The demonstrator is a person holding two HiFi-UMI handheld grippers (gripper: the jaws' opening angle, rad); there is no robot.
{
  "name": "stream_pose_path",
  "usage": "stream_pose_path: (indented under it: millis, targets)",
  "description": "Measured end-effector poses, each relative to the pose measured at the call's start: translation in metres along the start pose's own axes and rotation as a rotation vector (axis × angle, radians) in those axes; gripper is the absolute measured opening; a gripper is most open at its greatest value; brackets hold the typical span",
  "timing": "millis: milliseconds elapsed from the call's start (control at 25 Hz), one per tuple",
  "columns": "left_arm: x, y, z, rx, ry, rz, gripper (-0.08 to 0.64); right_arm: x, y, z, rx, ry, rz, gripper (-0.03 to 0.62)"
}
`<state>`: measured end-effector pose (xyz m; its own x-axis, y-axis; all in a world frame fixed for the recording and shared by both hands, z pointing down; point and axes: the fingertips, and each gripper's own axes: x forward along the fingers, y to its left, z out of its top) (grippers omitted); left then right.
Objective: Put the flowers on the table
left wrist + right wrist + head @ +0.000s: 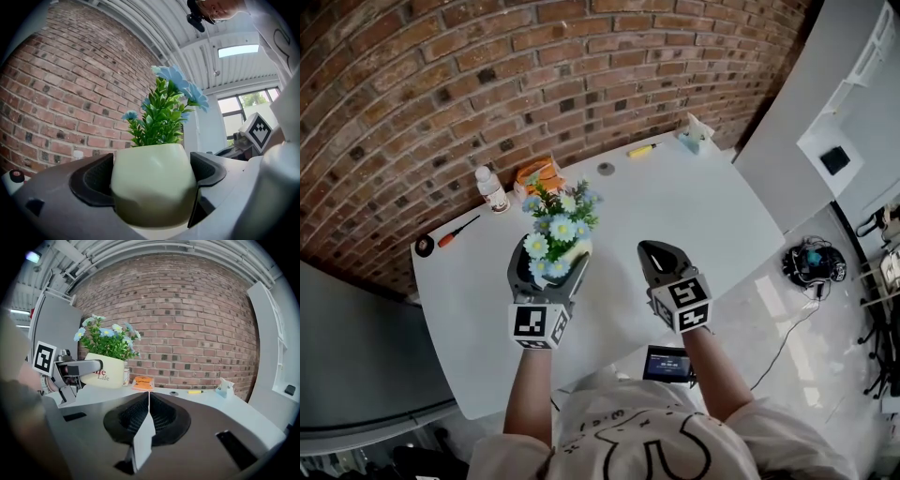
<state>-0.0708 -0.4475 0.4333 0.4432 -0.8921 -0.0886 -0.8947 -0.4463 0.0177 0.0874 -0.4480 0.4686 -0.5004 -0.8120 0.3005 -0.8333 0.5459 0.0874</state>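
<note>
The flowers [558, 223] are pale blue and white blooms with green leaves in a cream pot [152, 183] that carries red and grey lettering. My left gripper [551, 260] is shut on the pot, one jaw on each side, over the left middle of the white table [703, 206]. Whether the pot touches the tabletop I cannot tell. In the right gripper view the pot [105, 370] leans slightly in the left gripper [70, 369]. My right gripper [656, 255] hovers to the right of the pot, shut and empty, its jaws pressed together [149, 404].
Along the brick wall side of the table stand a water bottle [492, 187], an orange packet [539, 173], a red screwdriver [459, 230], a black round piece [424, 246], a grey disc [606, 169], a yellow pen [642, 149] and a pale blue object [694, 136]. Cables lie on the floor at right.
</note>
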Motion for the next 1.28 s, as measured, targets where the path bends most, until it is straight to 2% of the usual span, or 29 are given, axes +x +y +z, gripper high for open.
stream_pose_path:
  millis: [240,840,1280]
  targets:
    - [0.013,0.0,-0.029,-0.011,0.02,-0.032,0.505,0.025,0.009,-0.033,0.077,0.053,0.021,0.02]
    - [0.035,0.007,-0.1,-0.034,0.096,-0.08,0.505,0.068,0.015,-0.067,0.093,0.098,0.023,0.02]
    - [0.042,-0.001,-0.148,0.027,0.221,-0.156,0.505,0.076,0.01,-0.086,0.129,0.138,0.008,0.02]
